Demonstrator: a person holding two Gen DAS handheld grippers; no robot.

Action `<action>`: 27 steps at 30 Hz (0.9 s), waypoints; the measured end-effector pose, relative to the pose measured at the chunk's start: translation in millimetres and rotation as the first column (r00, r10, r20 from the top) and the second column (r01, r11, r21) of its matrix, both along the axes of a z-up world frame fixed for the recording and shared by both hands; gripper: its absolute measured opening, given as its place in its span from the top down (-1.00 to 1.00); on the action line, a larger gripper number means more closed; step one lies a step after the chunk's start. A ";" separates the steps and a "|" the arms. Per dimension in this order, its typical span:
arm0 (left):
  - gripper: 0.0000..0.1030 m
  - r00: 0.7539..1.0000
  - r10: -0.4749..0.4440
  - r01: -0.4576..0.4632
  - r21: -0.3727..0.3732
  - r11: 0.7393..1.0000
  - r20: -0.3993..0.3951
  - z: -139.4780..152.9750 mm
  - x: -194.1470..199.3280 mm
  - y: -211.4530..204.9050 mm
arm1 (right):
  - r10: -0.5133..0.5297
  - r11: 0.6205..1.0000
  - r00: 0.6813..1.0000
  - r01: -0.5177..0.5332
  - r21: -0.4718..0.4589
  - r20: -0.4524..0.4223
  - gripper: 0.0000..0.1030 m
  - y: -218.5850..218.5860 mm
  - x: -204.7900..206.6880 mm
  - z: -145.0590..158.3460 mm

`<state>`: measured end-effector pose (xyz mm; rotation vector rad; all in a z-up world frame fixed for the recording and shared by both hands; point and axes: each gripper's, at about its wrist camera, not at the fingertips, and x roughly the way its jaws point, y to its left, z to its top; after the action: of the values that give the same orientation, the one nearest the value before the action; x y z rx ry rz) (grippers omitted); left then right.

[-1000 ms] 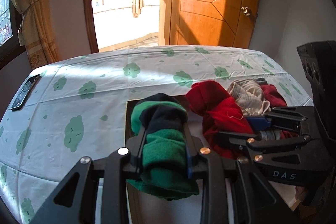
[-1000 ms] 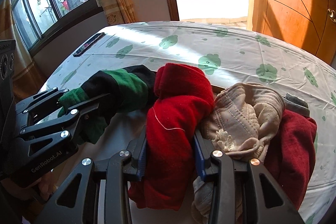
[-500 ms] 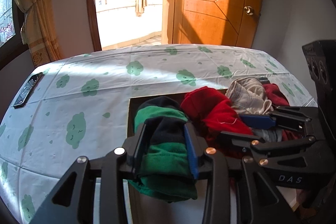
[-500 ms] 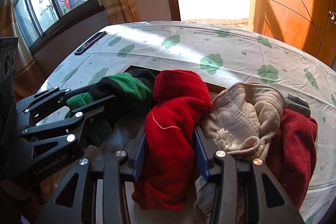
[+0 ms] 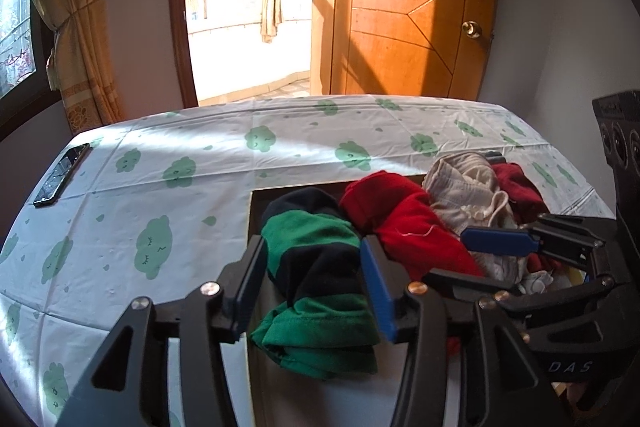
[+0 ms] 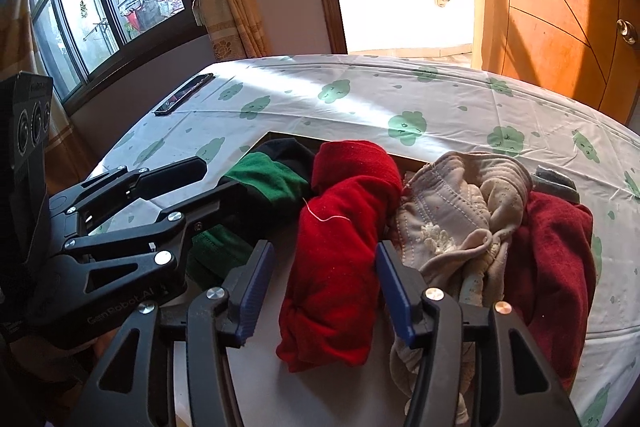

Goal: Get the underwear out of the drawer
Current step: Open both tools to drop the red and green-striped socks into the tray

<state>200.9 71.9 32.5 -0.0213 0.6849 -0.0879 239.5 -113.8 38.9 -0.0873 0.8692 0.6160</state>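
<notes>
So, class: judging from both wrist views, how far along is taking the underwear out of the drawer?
Done: the drawer is open. In hand: the left gripper straddles the rolled green-and-black underwear and the right gripper the rolled bright red underwear, both jaws opening, pads off the cloth. Left: every piece, including the beige one, remains in the drawer.

I've open green-cloud-print white tablecloth (image 5: 168, 227) from 9 to 12 o'clock, only a flat black phone (image 5: 60, 179) at 10. At 1 to 3, heaped red, beige and maroon garments (image 6: 460, 227) block my path.
</notes>
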 end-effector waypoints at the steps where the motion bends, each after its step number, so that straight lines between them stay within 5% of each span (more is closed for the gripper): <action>1: 0.04 1.000 0.001 -0.001 0.000 1.000 0.008 0.9 -2.0 -0.1 | -0.001 1.000 1.000 0.001 0.001 0.004 -0.09 -0.4 -2.1 0.2; 27: -0.13 0.990 -0.008 0.019 -0.077 0.997 0.144 13.9 -99.7 -1.0 | 0.041 0.986 0.998 -0.049 0.161 0.056 -0.20 -41.3 -108.3 10.6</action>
<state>101.2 70.9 46.5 -0.0849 0.5371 -0.1282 131.2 -155.0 49.5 0.0241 0.7655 0.7220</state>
